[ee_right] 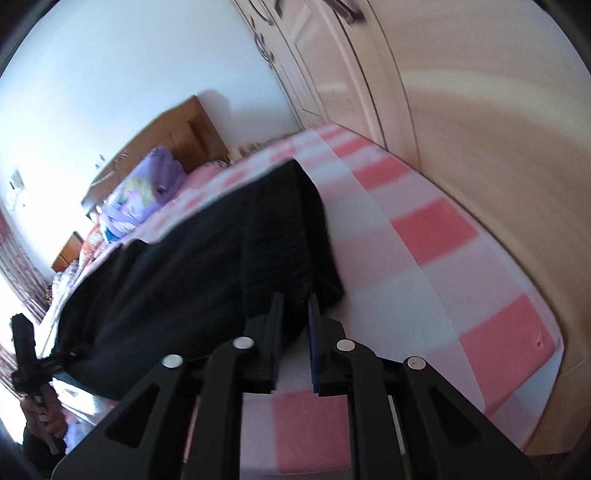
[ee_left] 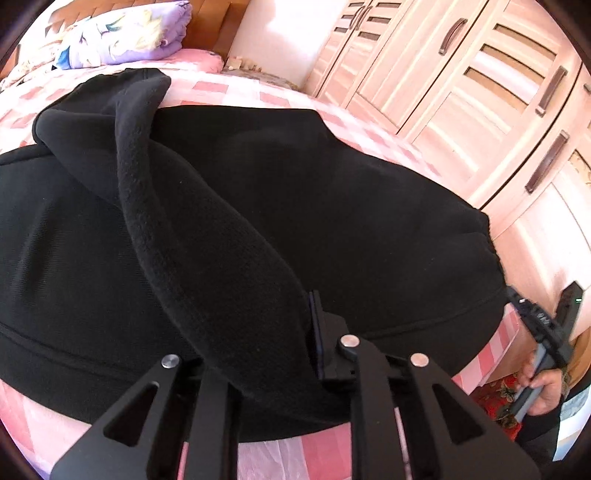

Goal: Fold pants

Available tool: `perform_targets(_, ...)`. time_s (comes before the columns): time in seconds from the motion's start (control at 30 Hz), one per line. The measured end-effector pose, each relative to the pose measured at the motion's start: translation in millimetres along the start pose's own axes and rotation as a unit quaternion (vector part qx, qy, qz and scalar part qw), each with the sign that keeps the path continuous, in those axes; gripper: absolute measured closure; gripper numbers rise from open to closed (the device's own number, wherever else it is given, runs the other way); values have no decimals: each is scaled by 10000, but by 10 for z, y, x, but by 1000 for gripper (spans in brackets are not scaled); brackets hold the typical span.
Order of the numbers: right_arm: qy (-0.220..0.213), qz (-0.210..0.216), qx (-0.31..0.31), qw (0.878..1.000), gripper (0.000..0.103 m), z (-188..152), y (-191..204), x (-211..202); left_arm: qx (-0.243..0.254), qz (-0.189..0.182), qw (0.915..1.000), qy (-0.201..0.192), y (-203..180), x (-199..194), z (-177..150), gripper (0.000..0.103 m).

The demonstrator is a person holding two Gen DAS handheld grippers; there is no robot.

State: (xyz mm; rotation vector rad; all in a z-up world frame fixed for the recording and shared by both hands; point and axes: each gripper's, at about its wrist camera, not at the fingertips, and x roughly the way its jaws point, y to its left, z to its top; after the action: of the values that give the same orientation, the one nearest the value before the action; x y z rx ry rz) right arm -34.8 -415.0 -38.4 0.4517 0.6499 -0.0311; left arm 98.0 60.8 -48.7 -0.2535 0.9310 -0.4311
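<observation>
Black fleece pants (ee_left: 258,192) lie spread across the pink checked bed (ee_left: 325,454). One leg is folded over and runs diagonally down to my left gripper (ee_left: 280,306). The cloth fills that gripper's jaws and covers its left finger, so only the right pad (ee_left: 317,325) shows. In the right wrist view the pants (ee_right: 192,266) stretch off to the left. My right gripper (ee_right: 293,299) is pinched on their near corner, with only a narrow gap between the pads. Each view shows the other gripper at the pants' edge, the right gripper (ee_left: 517,297) and the left gripper (ee_right: 62,356).
A folded purple floral quilt (ee_left: 129,33) and a wooden headboard (ee_right: 184,125) are at the head of the bed. Pale wardrobe doors (ee_left: 461,92) run close along the bed's far side. A person's hand (ee_left: 546,387) holds the right gripper's handle.
</observation>
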Motion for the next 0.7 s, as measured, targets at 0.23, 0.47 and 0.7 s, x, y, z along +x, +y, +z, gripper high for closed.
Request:
perform_targets(0.23, -507, -749, -654, 9937, 12, 205, 356, -392, -12, 396, 9971, -653, 122, -390, 15, 2)
perform_targets(0.47, -391, 62, -1652, 9855, 12, 315, 1337, -84, -506, 1170, 9857, -1105, 599, -826, 396, 2)
perform_targets(0.7, 292, 752, -2314, 9695, 12, 206, 2463, 872, 39, 2076, 9782, -58, 547, -265, 1865, 2)
